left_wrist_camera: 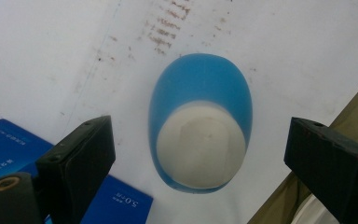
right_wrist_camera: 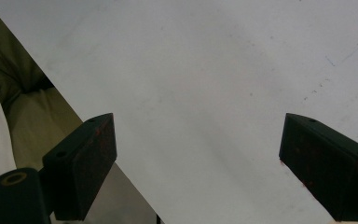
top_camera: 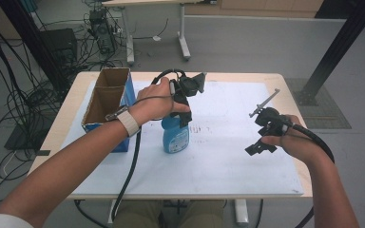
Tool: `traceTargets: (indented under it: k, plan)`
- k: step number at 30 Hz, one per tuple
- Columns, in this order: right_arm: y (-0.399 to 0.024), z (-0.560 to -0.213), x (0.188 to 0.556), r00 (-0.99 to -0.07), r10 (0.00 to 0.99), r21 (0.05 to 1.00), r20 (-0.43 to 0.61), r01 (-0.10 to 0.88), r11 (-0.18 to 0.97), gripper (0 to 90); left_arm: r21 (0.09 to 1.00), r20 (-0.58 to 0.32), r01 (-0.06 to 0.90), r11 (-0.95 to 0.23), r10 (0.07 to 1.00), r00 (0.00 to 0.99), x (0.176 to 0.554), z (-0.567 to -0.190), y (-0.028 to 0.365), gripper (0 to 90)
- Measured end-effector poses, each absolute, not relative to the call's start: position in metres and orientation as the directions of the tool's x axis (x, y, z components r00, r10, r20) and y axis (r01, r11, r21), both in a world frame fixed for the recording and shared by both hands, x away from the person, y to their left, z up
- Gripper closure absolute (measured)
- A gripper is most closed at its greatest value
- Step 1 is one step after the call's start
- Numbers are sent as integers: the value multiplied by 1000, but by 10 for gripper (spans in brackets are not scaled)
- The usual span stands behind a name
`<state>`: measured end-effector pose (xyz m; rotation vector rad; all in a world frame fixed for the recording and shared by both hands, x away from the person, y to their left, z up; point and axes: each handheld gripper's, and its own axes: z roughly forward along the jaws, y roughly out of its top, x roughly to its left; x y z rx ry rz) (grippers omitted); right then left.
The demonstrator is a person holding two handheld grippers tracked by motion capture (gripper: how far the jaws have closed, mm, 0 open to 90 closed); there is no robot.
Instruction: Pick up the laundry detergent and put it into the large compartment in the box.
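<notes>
Two grippers hang over the white mat [top_camera: 228, 161]. At centre frame in the high view, the left gripper [left_wrist_camera: 200, 154] points straight down over the blue bottle [top_camera: 175, 135], jaws wide apart on either side of its white cap [left_wrist_camera: 200, 151], not touching. Just left stands a blue cardboard box [top_camera: 105, 102]. At right, the right gripper [right_wrist_camera: 198, 154] gapes above bare mat.

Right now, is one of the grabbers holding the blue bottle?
No, nothing is held. The left gripper hangs open above the blue bottle, its jaws apart from it. The right gripper is open over the white mat.
</notes>
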<state>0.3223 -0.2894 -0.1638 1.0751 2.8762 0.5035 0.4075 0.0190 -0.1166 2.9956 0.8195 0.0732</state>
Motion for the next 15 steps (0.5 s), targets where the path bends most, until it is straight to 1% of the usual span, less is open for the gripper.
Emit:
traceTargets:
  k: [7,8,9,15]
  plan:
    - [-288,-165,323,-762,641,307,86,633,711,110,50,35,508,-860,510,859,407,-117,20,91]
    - [-289,-165,323,-763,641,308,86,632,711,110,37,35,498,-867,499,866,409,-116,18,91]
    - [-289,-165,323,-763,641,309,85,632,711,111,43,37,509,-860,510,859,407,-117,19,91]
    - [-289,-165,324,-763,641,309,86,632,711,110,46,34,512,-858,513,857,408,-117,20,90]
